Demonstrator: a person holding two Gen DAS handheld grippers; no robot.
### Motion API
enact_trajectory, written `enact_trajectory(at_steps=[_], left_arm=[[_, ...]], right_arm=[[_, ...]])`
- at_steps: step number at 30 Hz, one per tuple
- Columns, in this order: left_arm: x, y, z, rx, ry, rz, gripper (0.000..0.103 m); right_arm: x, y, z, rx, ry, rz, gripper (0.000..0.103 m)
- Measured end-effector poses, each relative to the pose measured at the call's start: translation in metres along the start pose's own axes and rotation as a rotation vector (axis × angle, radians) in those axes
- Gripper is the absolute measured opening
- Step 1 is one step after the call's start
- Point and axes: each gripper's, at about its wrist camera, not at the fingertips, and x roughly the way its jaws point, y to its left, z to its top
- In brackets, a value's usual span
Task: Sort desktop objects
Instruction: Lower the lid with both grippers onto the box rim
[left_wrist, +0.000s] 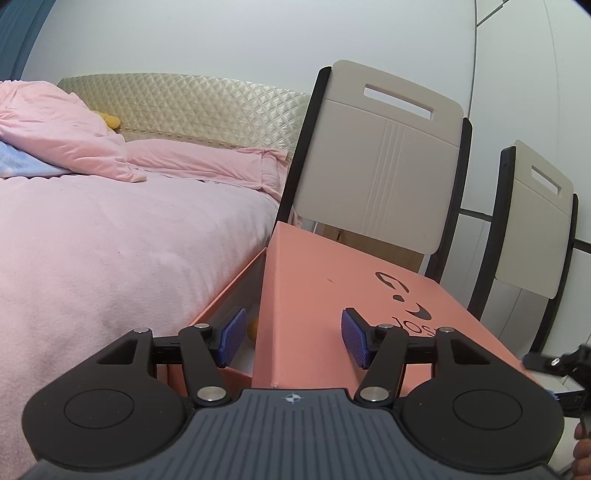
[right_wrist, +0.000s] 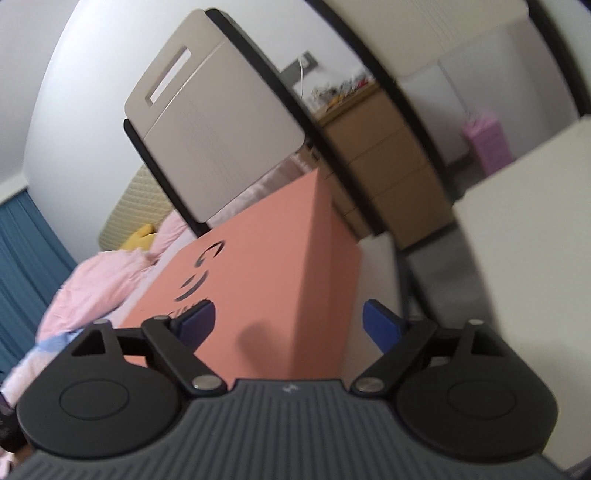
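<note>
Can't read the full black logo (left_wrist: 410, 306) on the salmon box lid (left_wrist: 332, 295); right finger covers the end. Small yellow thing (left_wrist: 253, 328) in the box (left_wrist: 236, 284), mostly hidden behind lid, can't ID. Right wrist view blurred; dresser clutter (right_wrist: 340, 88) too small to tell.

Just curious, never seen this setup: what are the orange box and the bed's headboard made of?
The orange box looks like matte cardboard: flat panels, crisp folded edges, a printed black logo. The headboard seems padded faux leather or vinyl, judging by its diamond quilting and pearly sheen; real leather can't be ruled out.
</note>
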Motion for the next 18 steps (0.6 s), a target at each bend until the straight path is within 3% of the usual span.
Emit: enact_trajectory(at_steps=[1, 5, 9, 18], left_arm=[[0.0, 0.0, 0.0, 0.0, -0.001, 0.002, 0.063], [0.001, 0.001, 0.0, 0.011, -0.012, 0.048, 0.067], [0.002, 0.011, 0.004, 0.01, -0.04, 0.122, 0.069], [0.012, 0.015, 0.01, 0.043, -0.016, 0.139, 0.07]], right_arm=[[0.002, 0.003, -0.002, -0.004, 0.011, 0.002, 0.068], [0.005, 0.017, -0.006, -0.013, 0.026, 0.021, 0.064], [0.007, 0.039, -0.011, -0.074, 0.02, 0.056, 0.064], [0.022, 0.054, -0.014, -0.09, -0.001, 0.036, 0.069]])
